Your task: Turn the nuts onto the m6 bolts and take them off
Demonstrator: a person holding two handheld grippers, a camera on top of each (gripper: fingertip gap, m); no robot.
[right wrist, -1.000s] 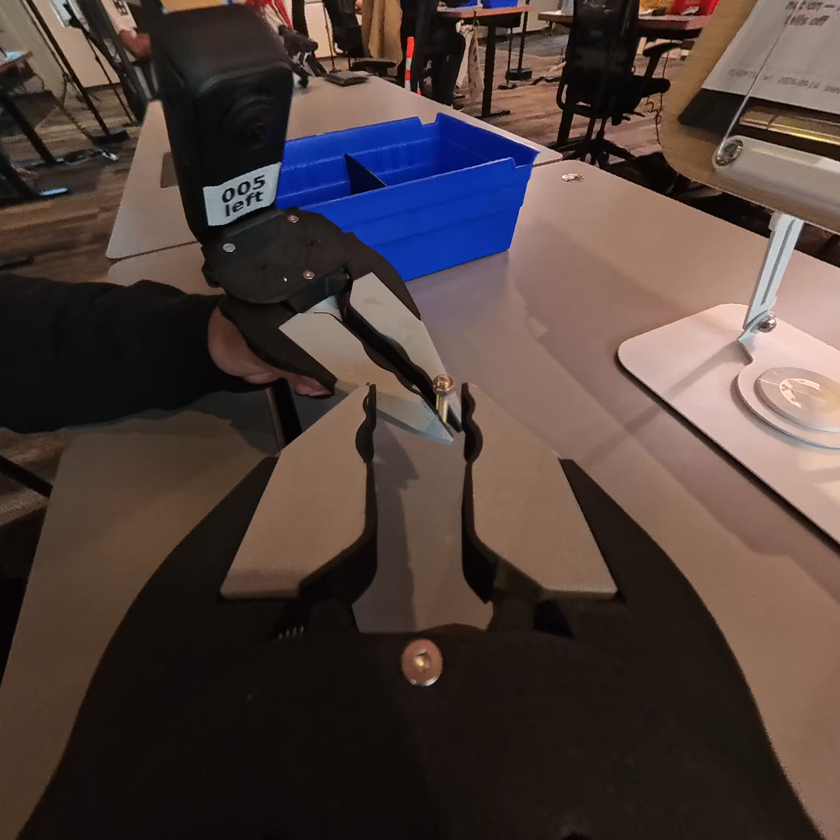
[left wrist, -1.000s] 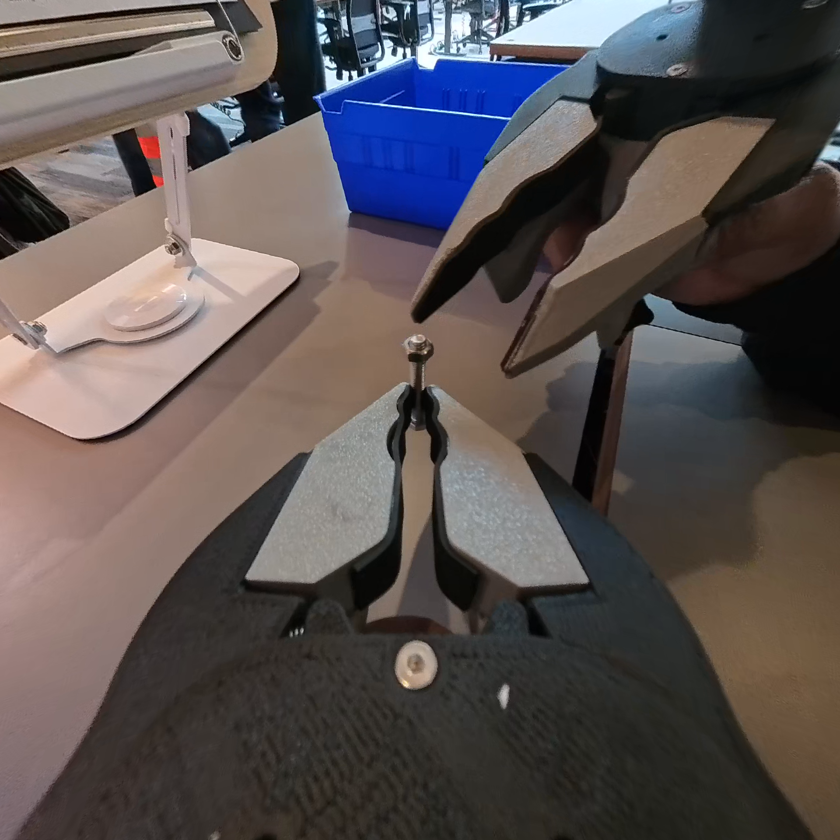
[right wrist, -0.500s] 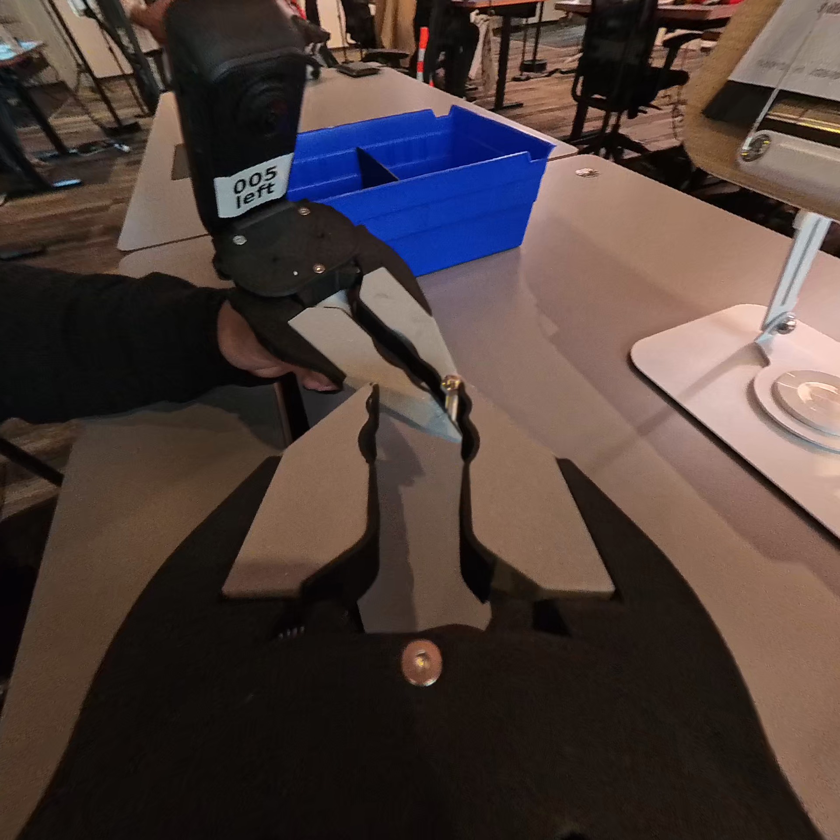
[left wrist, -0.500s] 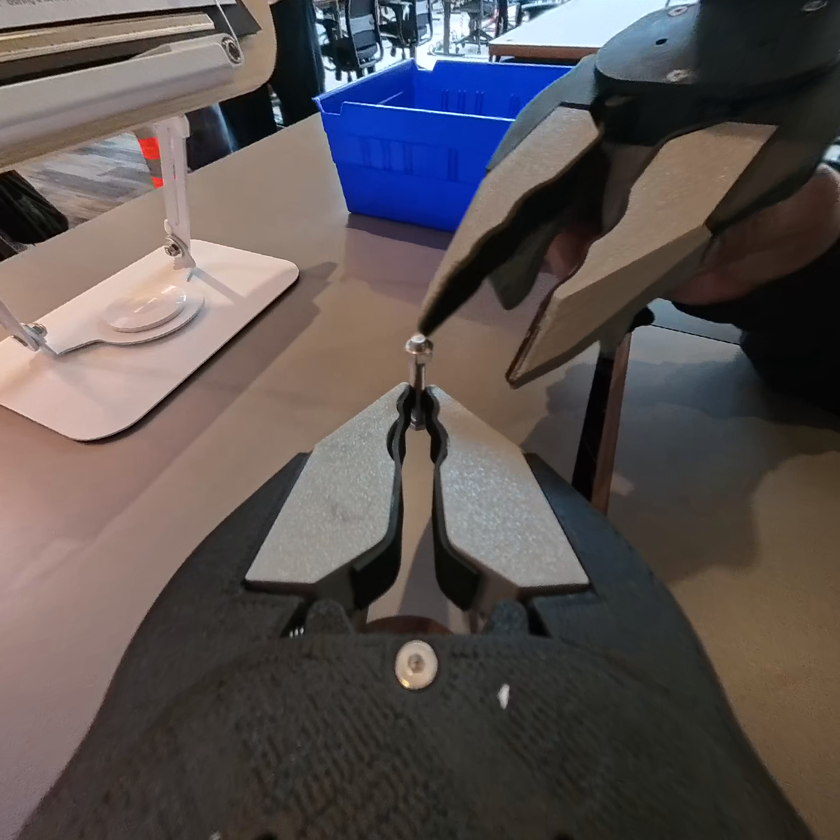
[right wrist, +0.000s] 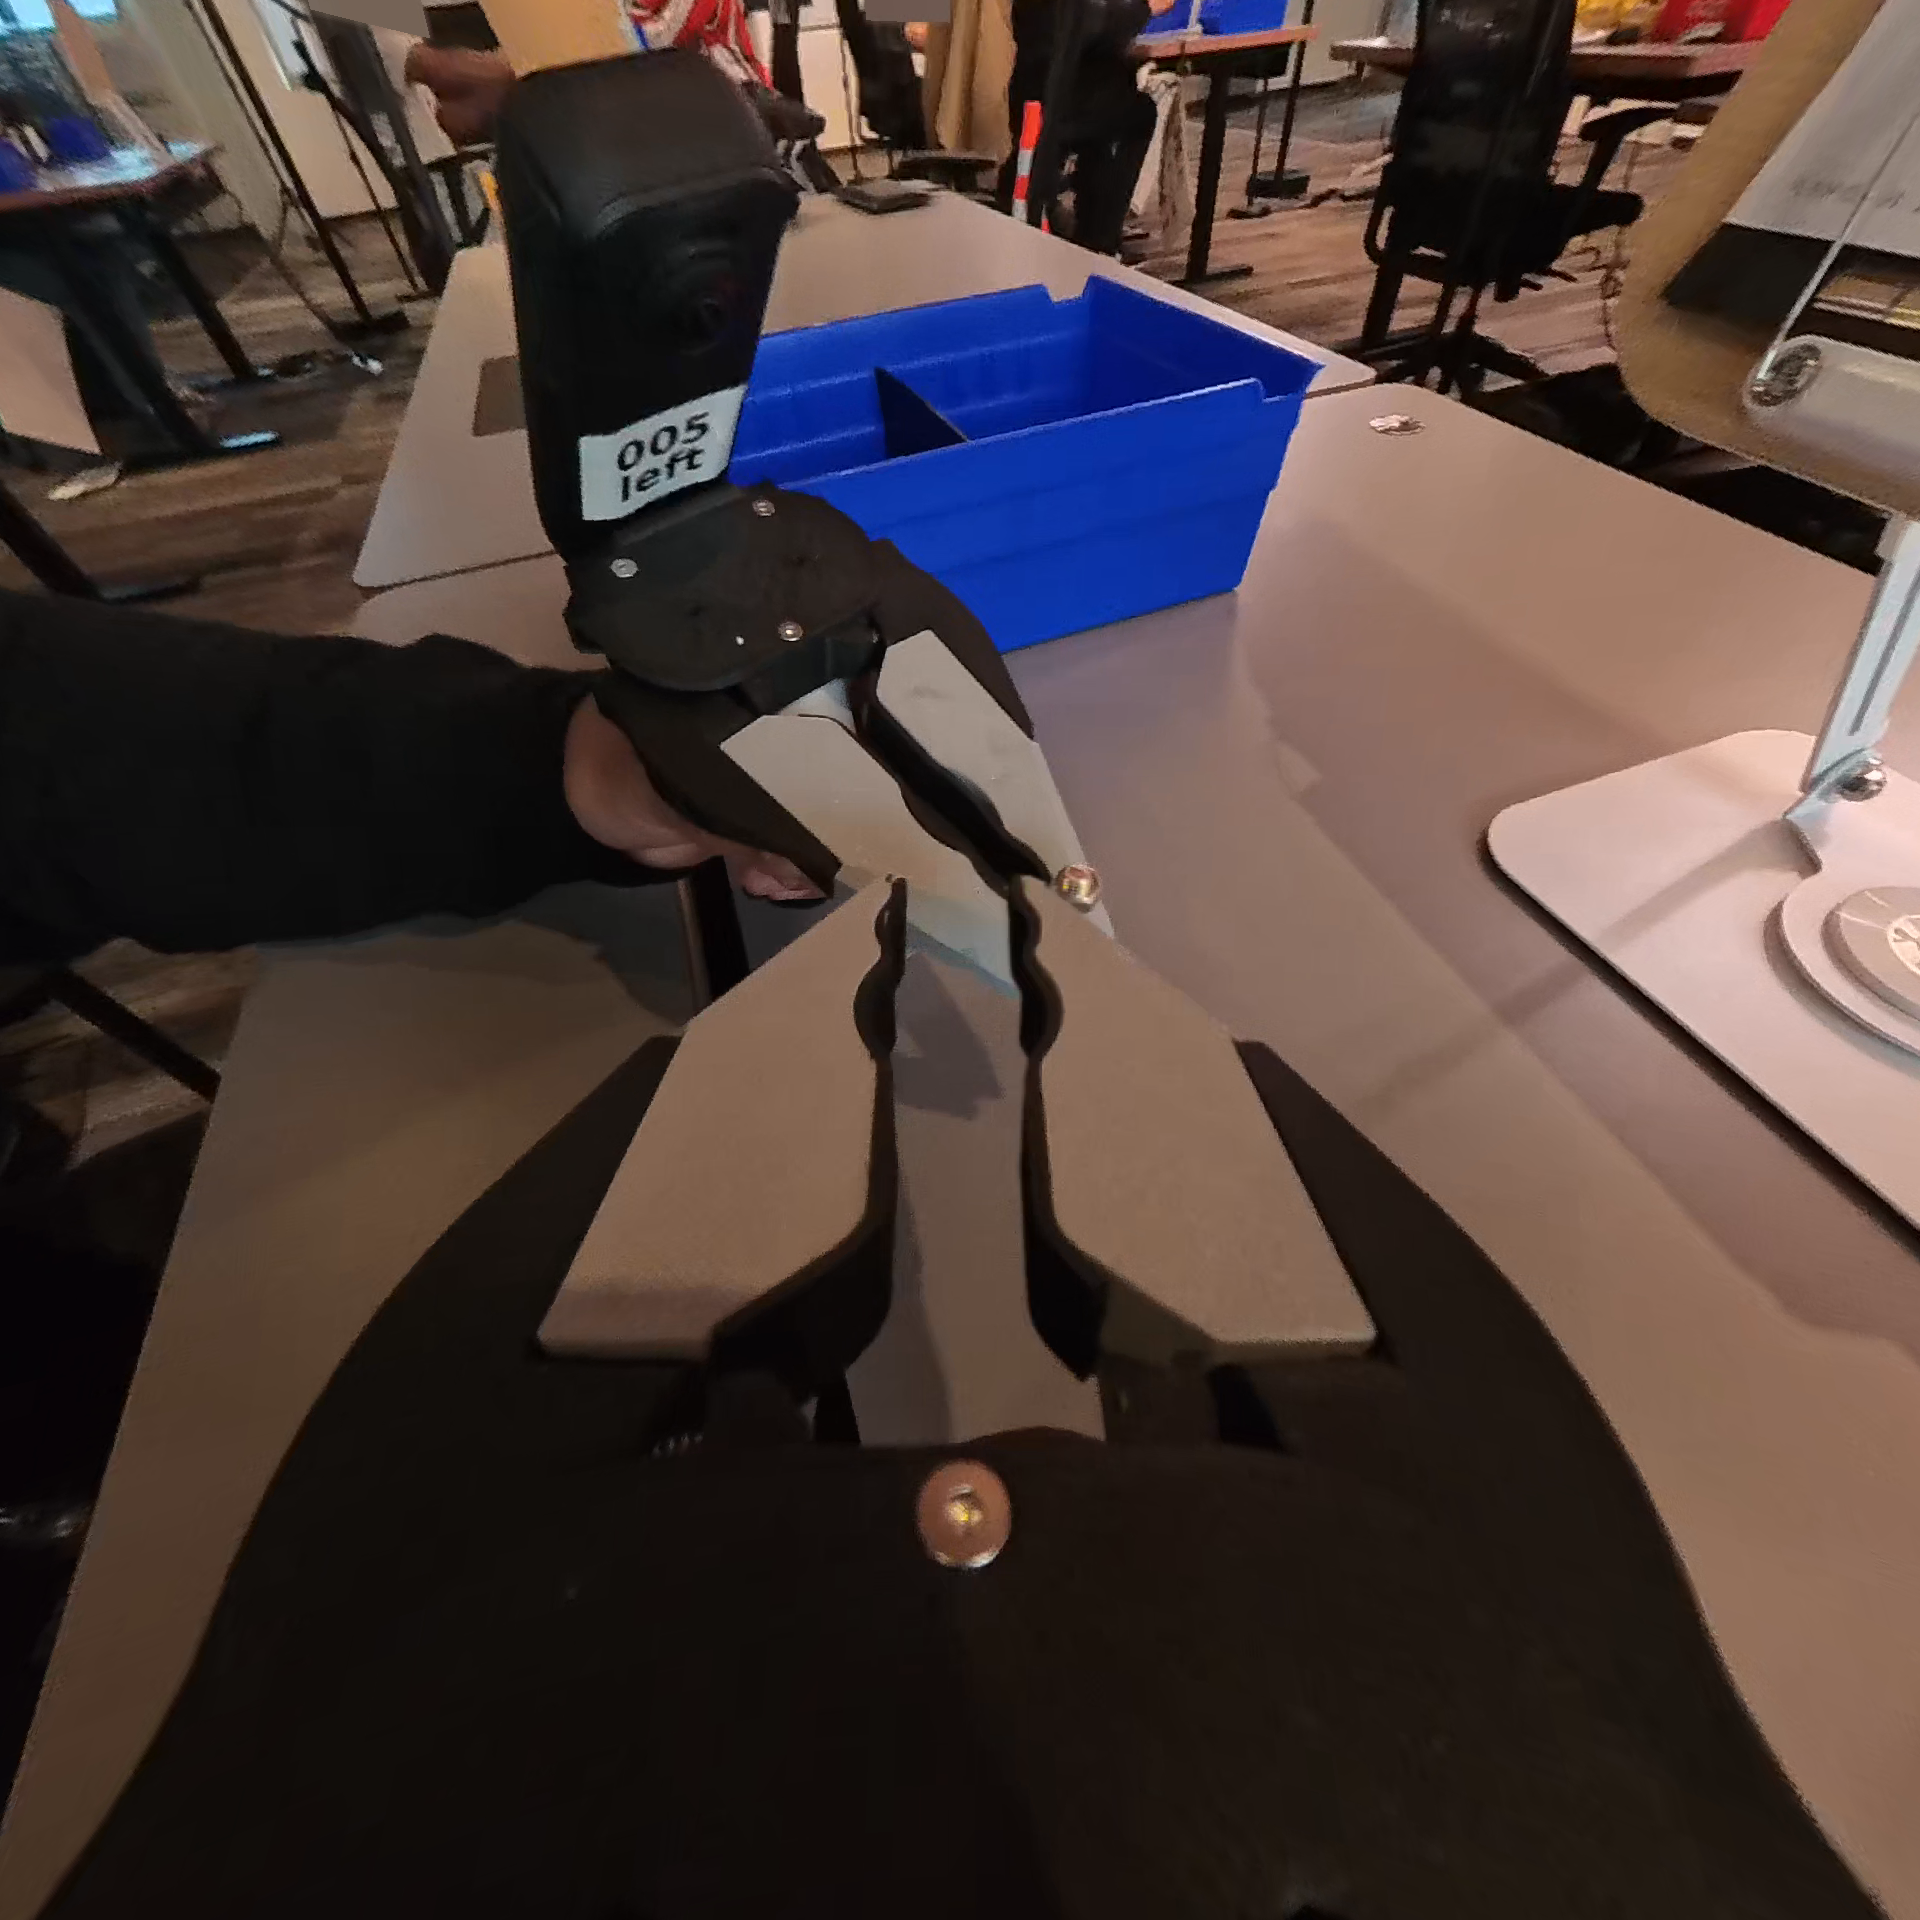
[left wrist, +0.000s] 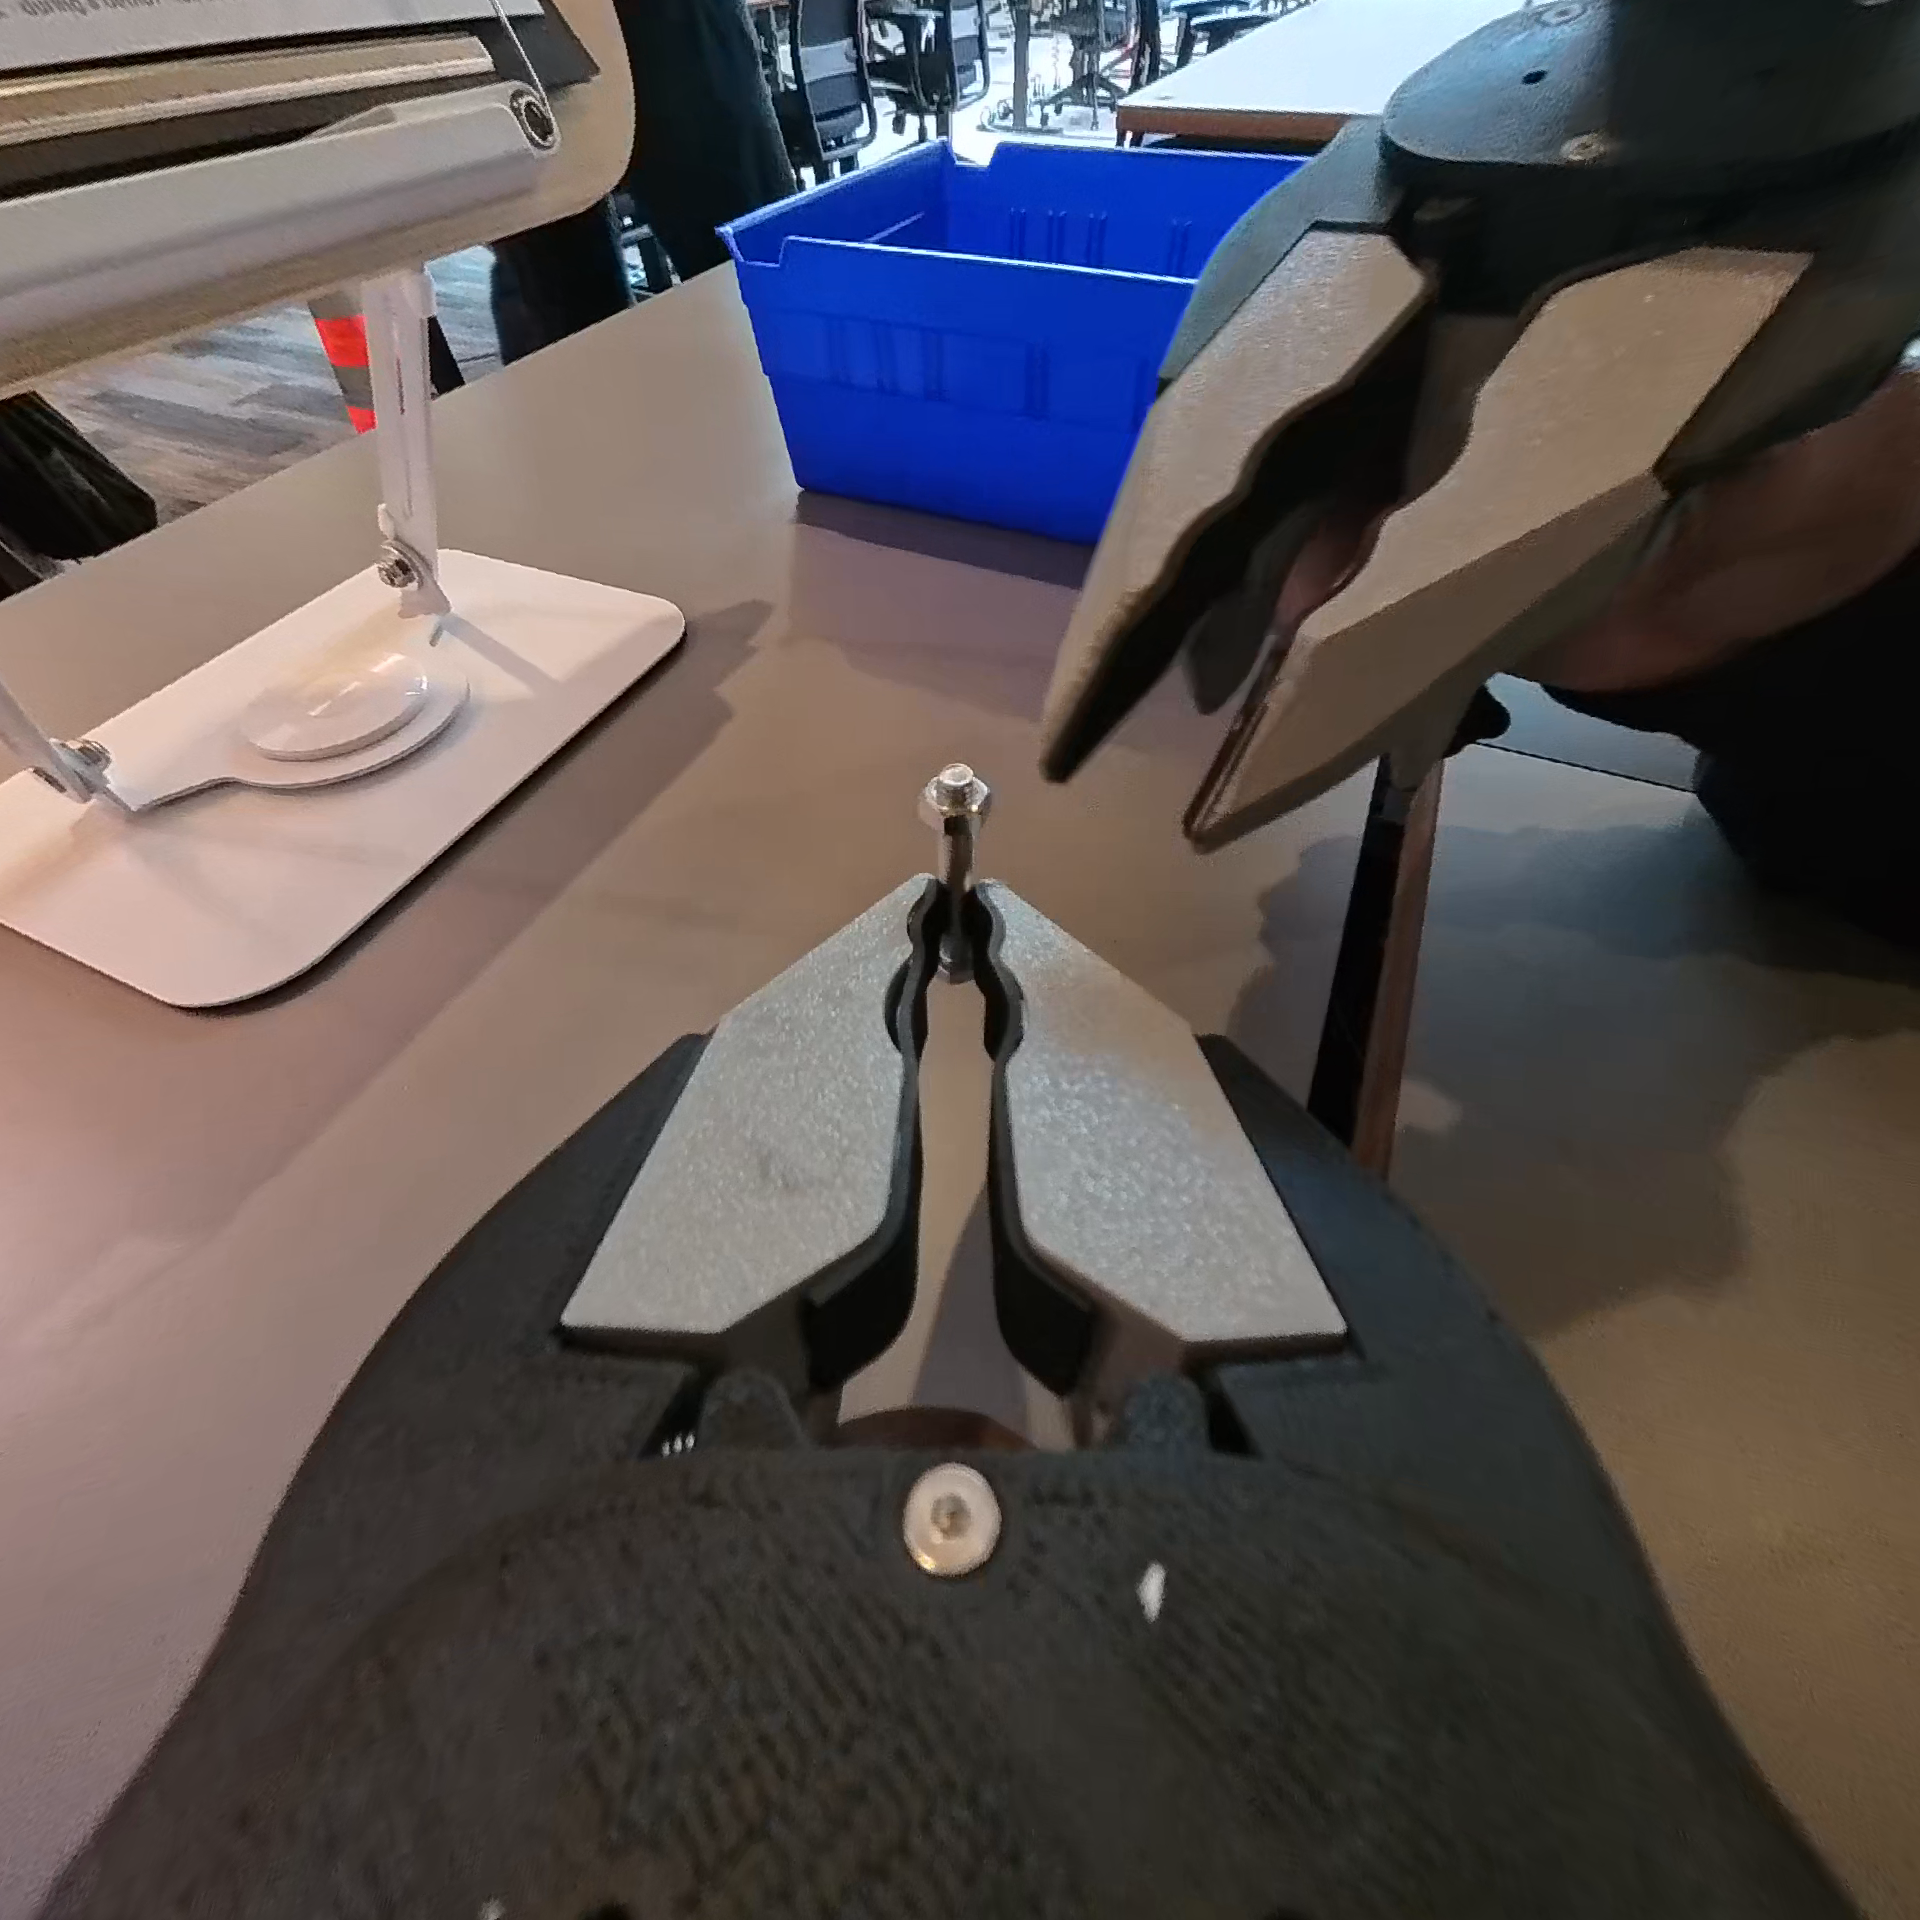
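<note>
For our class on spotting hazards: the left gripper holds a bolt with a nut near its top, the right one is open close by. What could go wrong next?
1. The left gripper pinches the bolt only at its fingertips, so it may tilt or slip if pushed.
2. The right gripper, open and apart from the nut, may close off-centre and miss.
3. A loosened nut could drop onto the table and roll.

Right gripper (right wrist: 951,904) fingers apart, beside left gripper's (right wrist: 1023,862) bolt (right wrist: 1075,885).

left gripper (left wrist: 954,914): jaws clamped | right gripper (right wrist: 956,899): jaws parted, empty
</note>
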